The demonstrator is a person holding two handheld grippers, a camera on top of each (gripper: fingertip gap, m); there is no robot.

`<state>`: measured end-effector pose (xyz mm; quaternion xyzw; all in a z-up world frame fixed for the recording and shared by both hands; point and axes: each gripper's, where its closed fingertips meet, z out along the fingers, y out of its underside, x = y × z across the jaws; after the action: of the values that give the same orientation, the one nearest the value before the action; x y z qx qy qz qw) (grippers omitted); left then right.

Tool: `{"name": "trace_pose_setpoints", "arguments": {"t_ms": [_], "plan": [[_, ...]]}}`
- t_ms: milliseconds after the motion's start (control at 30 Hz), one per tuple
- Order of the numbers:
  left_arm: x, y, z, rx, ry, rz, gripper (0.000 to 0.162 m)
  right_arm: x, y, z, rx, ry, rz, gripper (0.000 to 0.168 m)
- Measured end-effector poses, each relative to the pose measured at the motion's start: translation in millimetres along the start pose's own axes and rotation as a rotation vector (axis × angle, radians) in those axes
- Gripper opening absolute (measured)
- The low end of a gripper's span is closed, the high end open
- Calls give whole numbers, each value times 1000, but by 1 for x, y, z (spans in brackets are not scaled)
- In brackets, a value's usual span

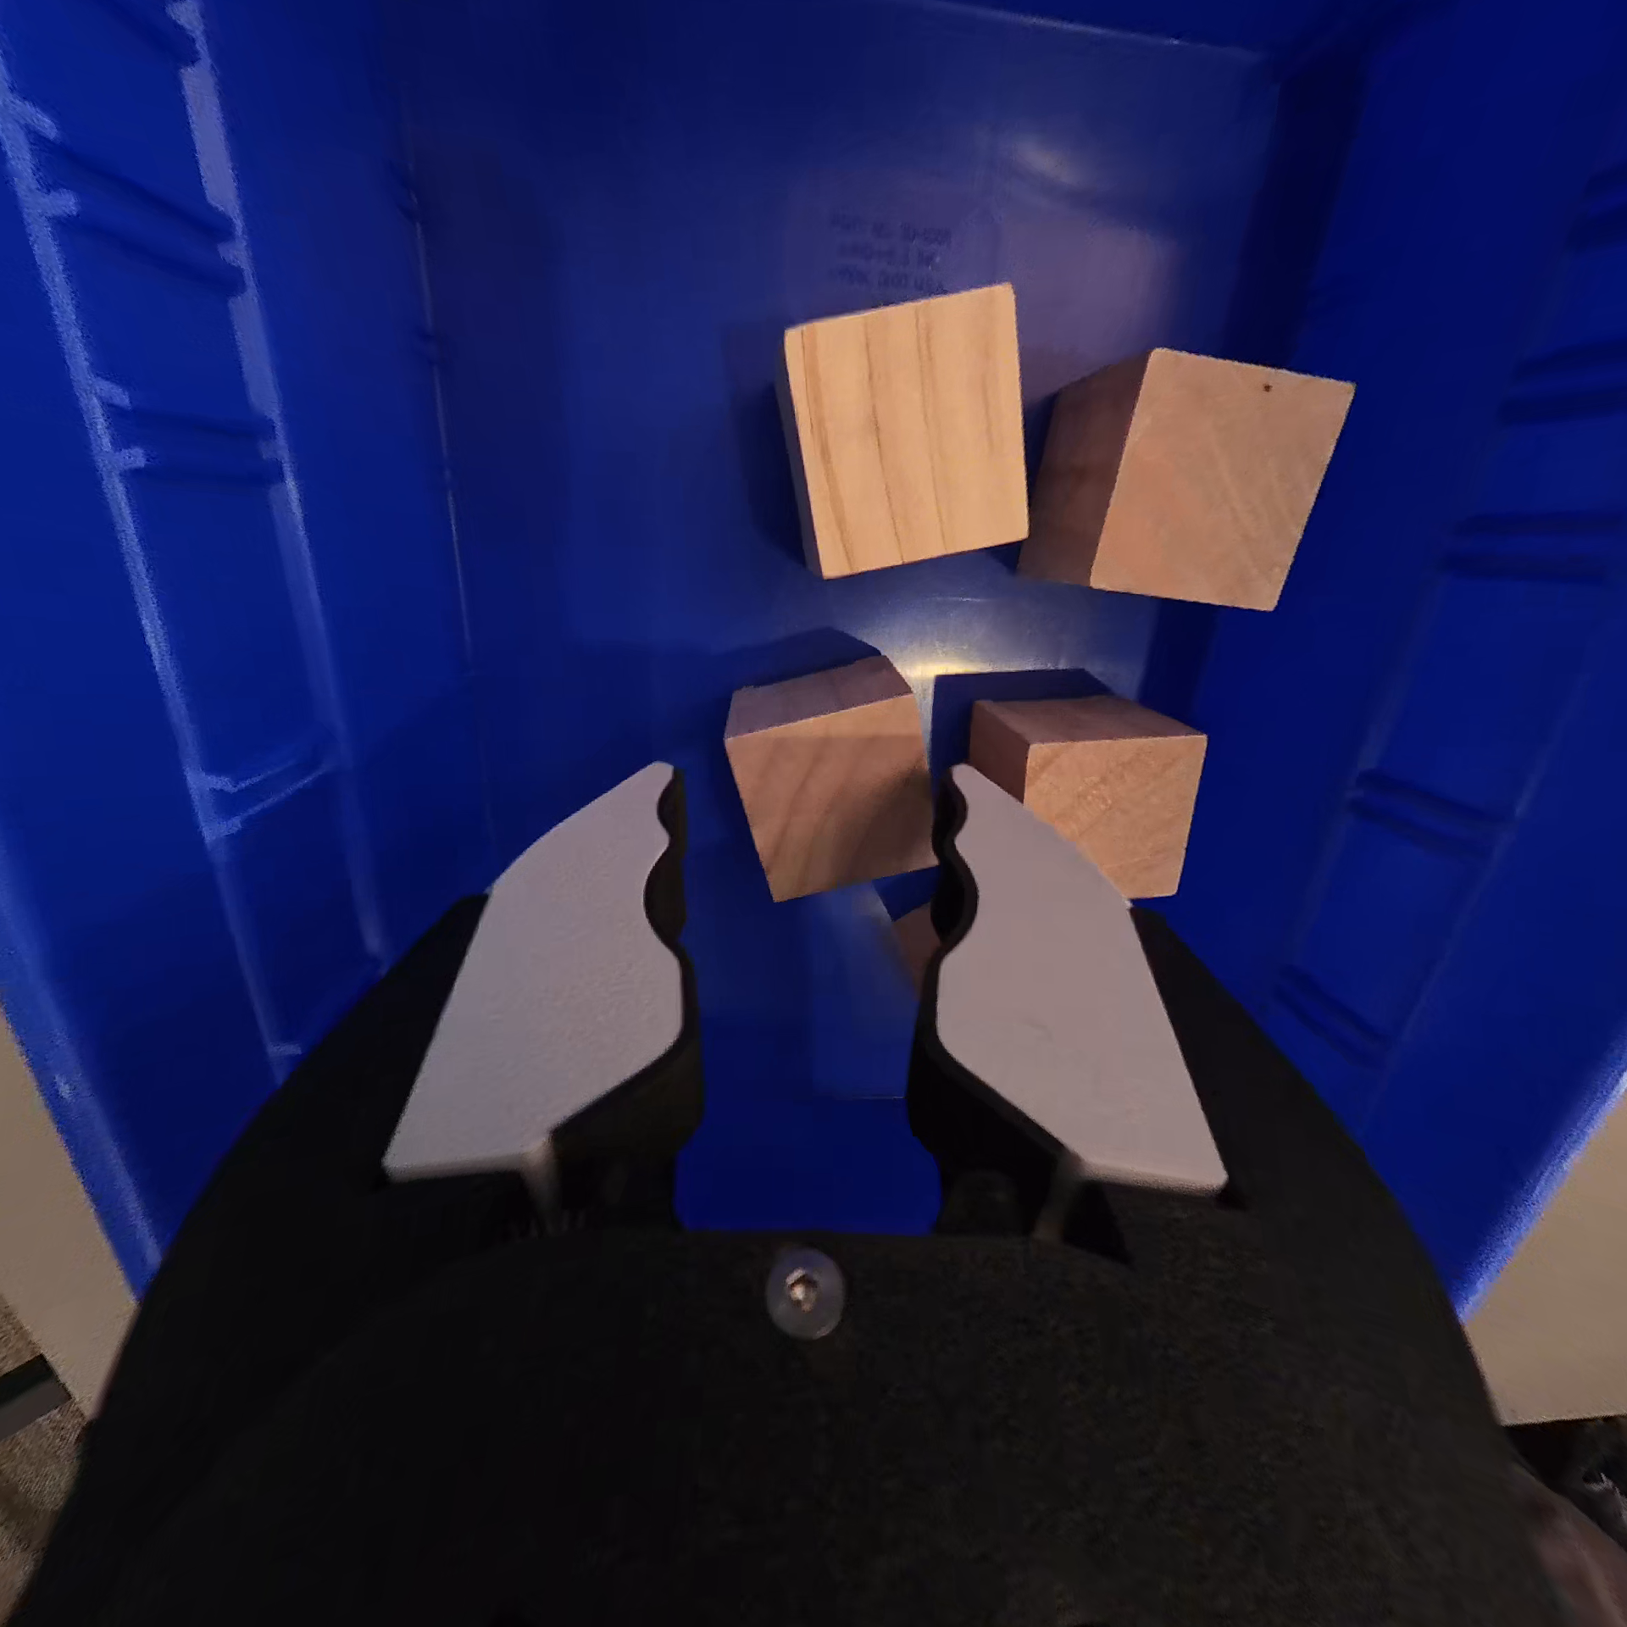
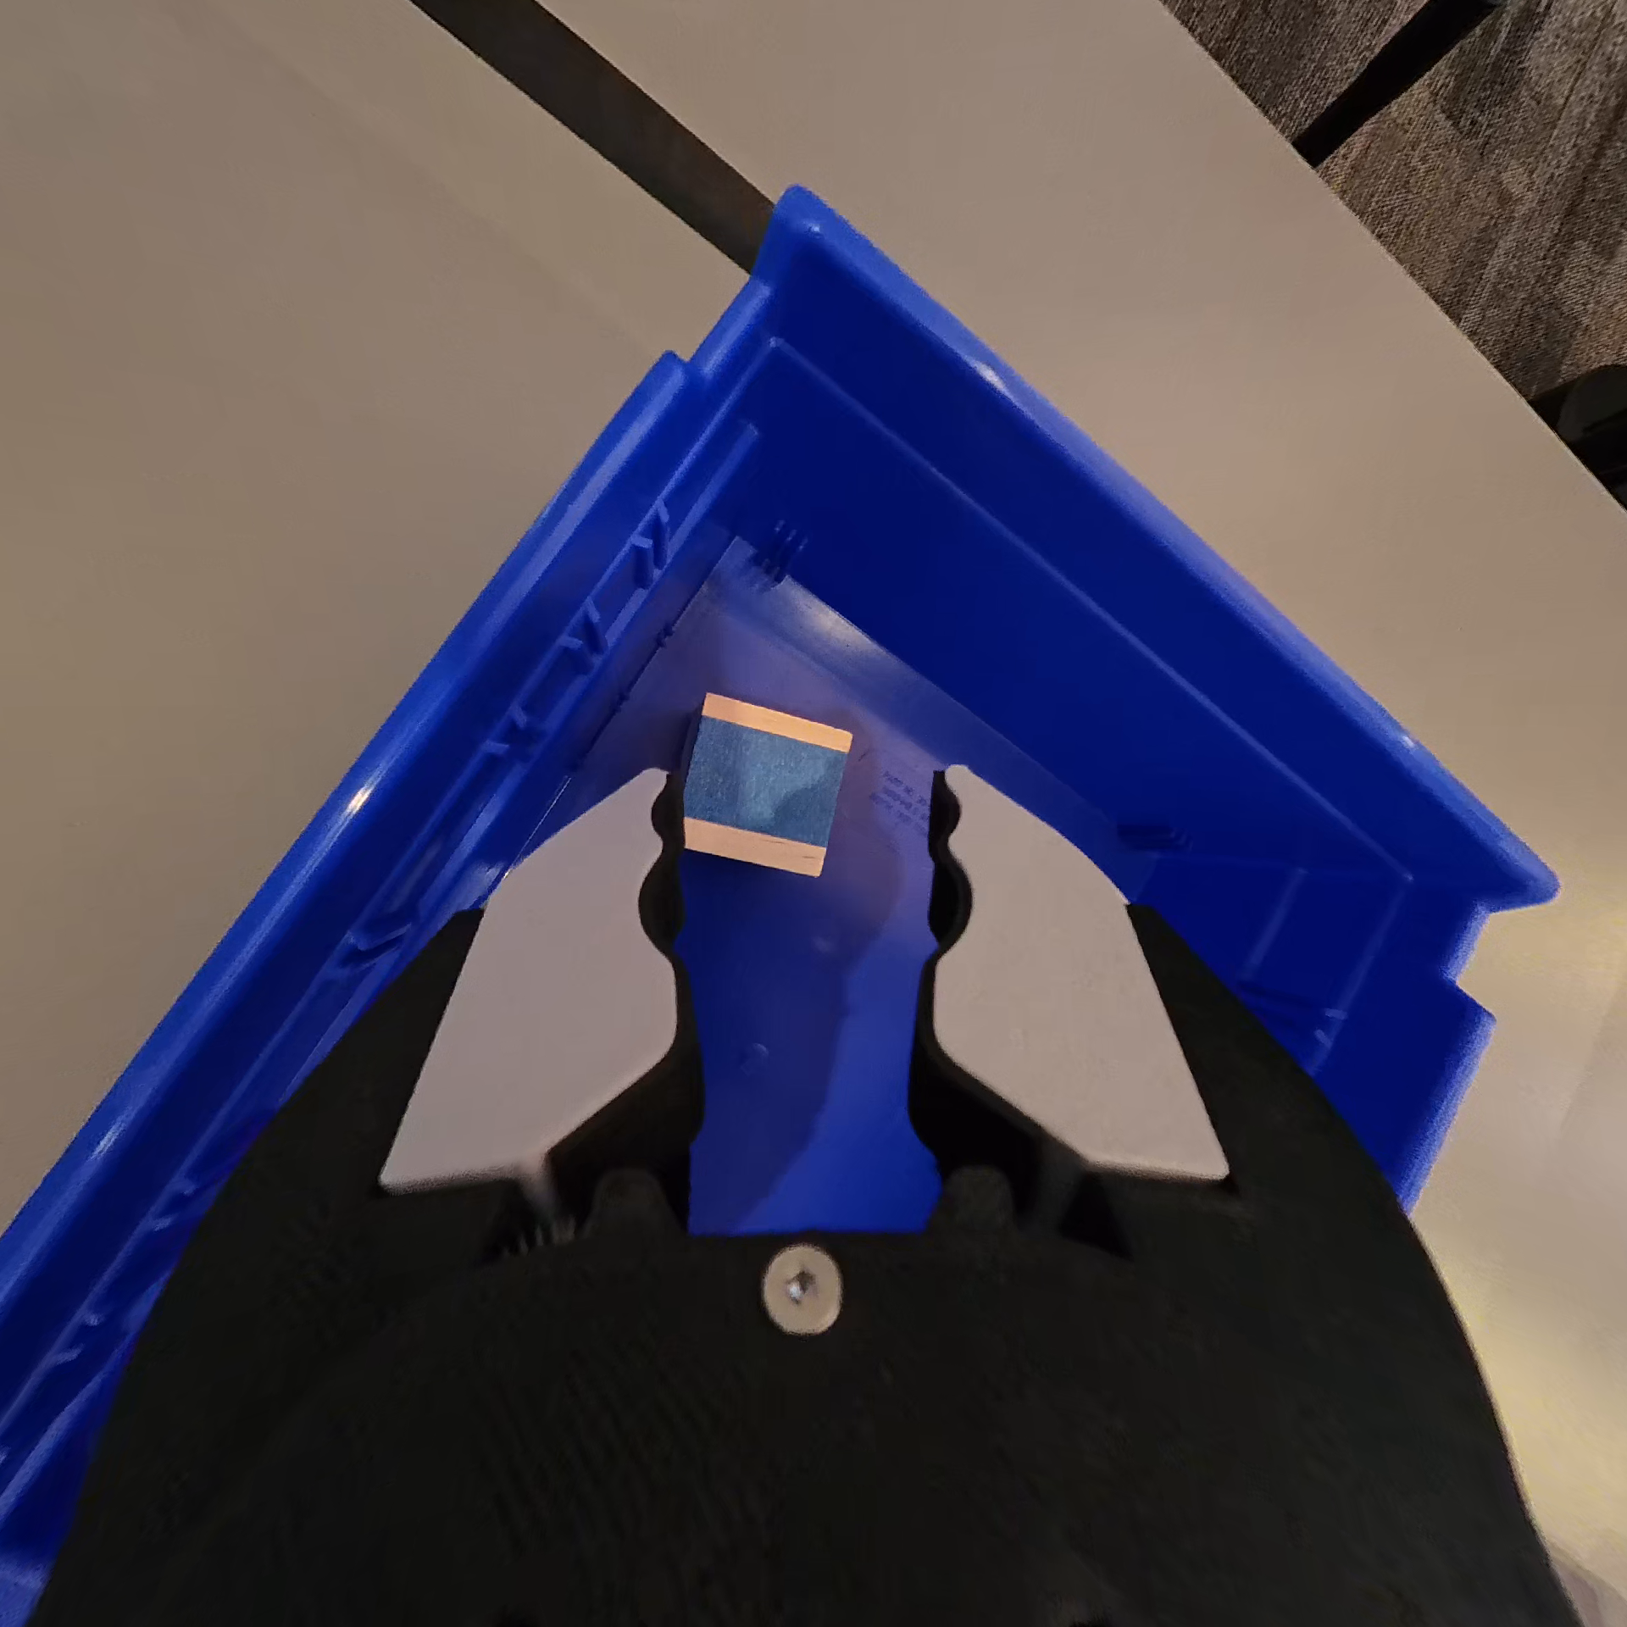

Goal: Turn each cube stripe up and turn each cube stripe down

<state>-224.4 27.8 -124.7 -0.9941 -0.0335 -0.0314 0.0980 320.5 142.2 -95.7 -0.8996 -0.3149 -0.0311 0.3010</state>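
In the left wrist view several plain wooden cubes lie on the floor of a blue bin point(image 1: 572, 440), with no stripe showing on any of them. The far pair are one cube point(image 1: 907, 431) and another point(image 1: 1188, 484). The near pair are one cube point(image 1: 828, 784) and another point(image 1: 1100, 792). My left gripper point(image 1: 810, 775) is open and empty, its tips on either side of the near left cube, above it. In the right wrist view one cube point(image 2: 761, 786) lies in a blue bin point(image 2: 1100, 572) with its blue stripe facing up. My right gripper point(image 2: 801, 779) is open above it.
The bin walls rise close on both sides in the left wrist view. A sliver of a further wooden piece point(image 1: 916, 946) shows behind the right finger. In the right wrist view the bin stands on a light table point(image 2: 264, 352), with carpet point(image 2: 1453, 176) beyond its edge.
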Motion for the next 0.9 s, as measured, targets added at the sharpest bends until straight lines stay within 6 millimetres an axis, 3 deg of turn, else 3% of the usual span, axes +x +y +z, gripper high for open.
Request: {"name": "trace_pose_setpoints", "arguments": {"t_ms": [333,567,667,733,833,900], "plan": [[0,0,14,-50,-101,18,49,-3,5,4,-37,7,-26,55],[-5,2,8,-67,-151,91,47,1,0,-1,-9,34,-23,55],[-4,-4,-15,20,-110,79,47,10,-11,-15,57,89,-5,55],[8,-9,-44,123,-44,84,47,15,-23,-31,130,147,0,55],[58,-19,-101,361,189,182,47,2,-54,-67,298,187,-41,55],[107,-19,-140,516,392,296,47,-30,-83,-96,461,149,-121,57]]}}
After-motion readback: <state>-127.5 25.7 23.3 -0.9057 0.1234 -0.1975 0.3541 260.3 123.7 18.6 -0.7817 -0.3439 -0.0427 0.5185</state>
